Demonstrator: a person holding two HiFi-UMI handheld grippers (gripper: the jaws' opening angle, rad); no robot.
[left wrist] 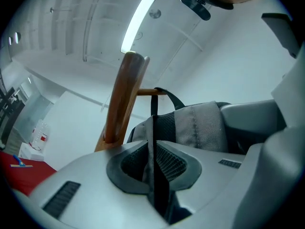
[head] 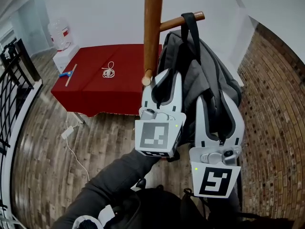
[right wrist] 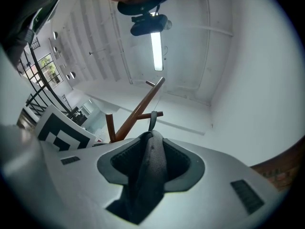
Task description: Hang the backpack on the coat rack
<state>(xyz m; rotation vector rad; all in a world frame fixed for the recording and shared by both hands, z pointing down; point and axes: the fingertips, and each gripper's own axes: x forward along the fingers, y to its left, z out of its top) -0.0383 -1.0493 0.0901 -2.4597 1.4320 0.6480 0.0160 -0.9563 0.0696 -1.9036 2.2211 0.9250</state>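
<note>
Coat rack (head: 152, 32): wooden pole, upright, 1 angled peg (head: 178, 22) pointing right in the head view.

Backpack (head: 209, 85): grey and black, hanging against the pole. Its black carry loop (head: 190, 25) is over the peg, near the peg's tip.

Tabletop (head: 124, 89): red cover, behind the rack and well apart from the backpack. It carries 1 coiled white cord (head: 109, 71) and 1 blue-handled tool (head: 69, 74).

Left gripper (head: 166, 82): raised against the backpack's left side, just beside the pole. Fingers nearly together, clamped on a thin black strap and a fold of fabric from the backpack.

Right gripper (head: 217, 104): lower and to the right, at the backpack's front. Fingers set wider, with a padded mesh strap (right wrist: 151, 161) filling the gap between the pads and touching both sides.
</note>
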